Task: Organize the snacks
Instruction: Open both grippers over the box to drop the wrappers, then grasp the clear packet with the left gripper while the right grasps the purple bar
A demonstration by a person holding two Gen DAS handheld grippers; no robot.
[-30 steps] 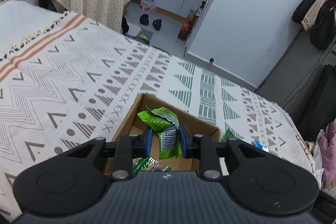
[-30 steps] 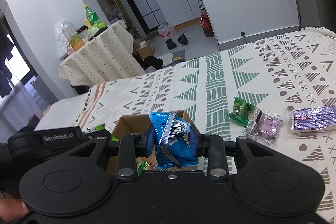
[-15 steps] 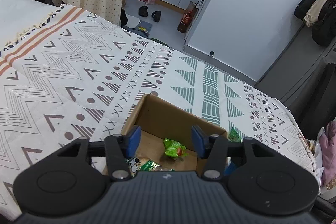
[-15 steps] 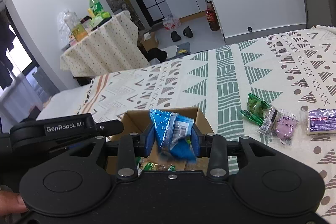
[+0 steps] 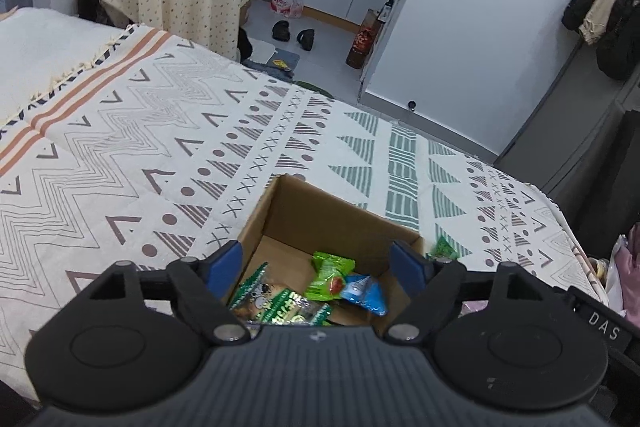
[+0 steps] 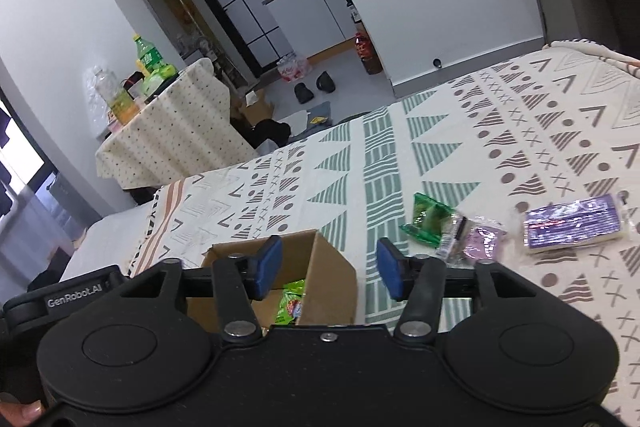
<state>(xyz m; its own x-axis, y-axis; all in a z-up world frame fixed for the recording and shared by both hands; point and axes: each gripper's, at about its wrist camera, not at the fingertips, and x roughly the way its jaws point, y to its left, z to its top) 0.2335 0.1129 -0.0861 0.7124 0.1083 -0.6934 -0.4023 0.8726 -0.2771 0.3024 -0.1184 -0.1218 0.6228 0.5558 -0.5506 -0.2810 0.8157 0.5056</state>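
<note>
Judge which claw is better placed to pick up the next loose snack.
Right. The open right claw already faces the green packet and purple packets on the blanket; the left claw hangs over the box.

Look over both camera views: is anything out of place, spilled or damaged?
Nothing looks spilled or damaged. What is out of place is three snacks on the blanket, outside the cardboard box: a green packet, a clear and purple packet touching it, and a purple packet lying apart. Both grippers, left and right, are open and empty.
</note>
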